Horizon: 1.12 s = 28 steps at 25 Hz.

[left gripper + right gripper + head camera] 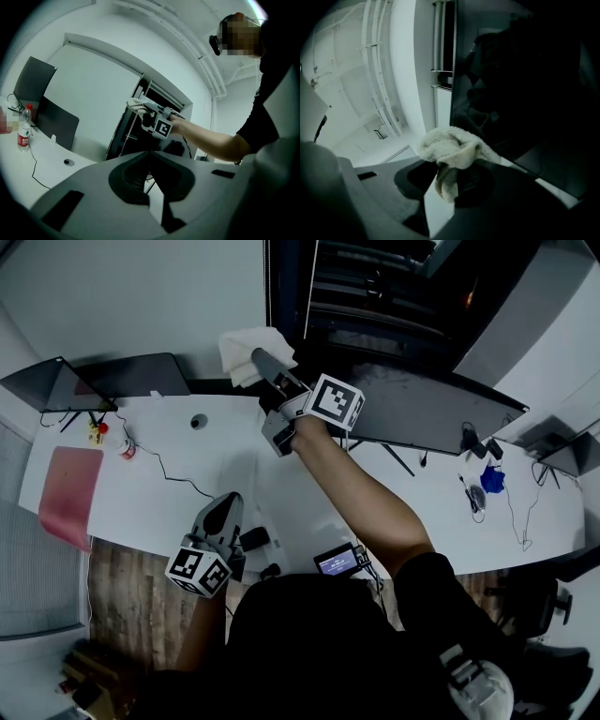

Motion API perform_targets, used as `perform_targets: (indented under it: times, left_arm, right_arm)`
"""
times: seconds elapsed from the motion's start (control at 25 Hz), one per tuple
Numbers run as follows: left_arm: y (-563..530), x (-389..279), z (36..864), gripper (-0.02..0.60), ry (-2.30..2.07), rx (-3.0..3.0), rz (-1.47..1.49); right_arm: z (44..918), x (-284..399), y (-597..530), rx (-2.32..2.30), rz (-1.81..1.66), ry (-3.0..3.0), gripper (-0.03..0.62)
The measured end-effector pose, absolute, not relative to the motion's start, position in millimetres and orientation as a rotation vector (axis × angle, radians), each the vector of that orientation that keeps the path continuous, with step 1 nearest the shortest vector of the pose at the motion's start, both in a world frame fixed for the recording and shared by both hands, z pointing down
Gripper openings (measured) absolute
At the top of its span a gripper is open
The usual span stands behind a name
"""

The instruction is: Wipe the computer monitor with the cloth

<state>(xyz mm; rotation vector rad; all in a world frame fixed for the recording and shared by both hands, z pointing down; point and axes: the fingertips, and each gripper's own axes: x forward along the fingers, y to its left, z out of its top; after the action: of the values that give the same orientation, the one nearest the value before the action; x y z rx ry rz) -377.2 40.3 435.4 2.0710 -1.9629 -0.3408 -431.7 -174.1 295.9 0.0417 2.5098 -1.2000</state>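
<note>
I have the right gripper [265, 362] clamped on a bunched fold of the cloth [450, 147], a soft white terry wad above the desk's [169, 502] back edge. It sits just beside the left edge of the monitor [520, 84], a flat, dark, glossy panel, and I cannot tell whether cloth and screen touch. The left gripper [149, 152] hangs low over the desk's front edge, jaws pressed together on nothing. Caution: only a small fold is pinched, so drag across the glass may pull the cloth free, and the hard jaw tips may then scrape the panel or push the monitor backward.
</note>
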Motion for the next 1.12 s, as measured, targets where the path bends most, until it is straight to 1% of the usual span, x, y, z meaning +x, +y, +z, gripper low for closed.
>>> perform_targets:
  times: [0.2,0.32,0.4,0.6,0.76,0.84,1.12]
  left_arm:
    - [45,-372,436,-0.005,-1.966,2.067,-0.34]
    - [44,-369,433,-0.005,-1.965,2.077,-0.337]
    - [43,-367,430,-0.005,-1.965,2.09,-0.335]
    - [37,-361,431,-0.005,-1.942,2.104,-0.339]
    - [23,-343,439,-0.005,-1.893,2.148,-0.331]
    - [16,-330,438,-0.005,-1.875,2.188,-0.33]
    - [14,-259,431,-0.005,-1.898,2.289,-0.313]
  right_arm:
    - [281,-427,-163,0.122,-1.135,2.521,0.108]
    - [266,-417,-153,0.187,-0.943,2.591,0.109]
    - [259,-403,-144,0.178,-0.736,2.676,0.109]
    - [255,-342,-114,0.024,0.032,2.872,0.109]
    - [277,-282,-104,-0.156,0.337,2.938,0.109]
    - [292,-246,-106,-0.28,0.373,2.955,0.109]
    - [360,-114,-92,-0.622,0.27,2.989,0.11]
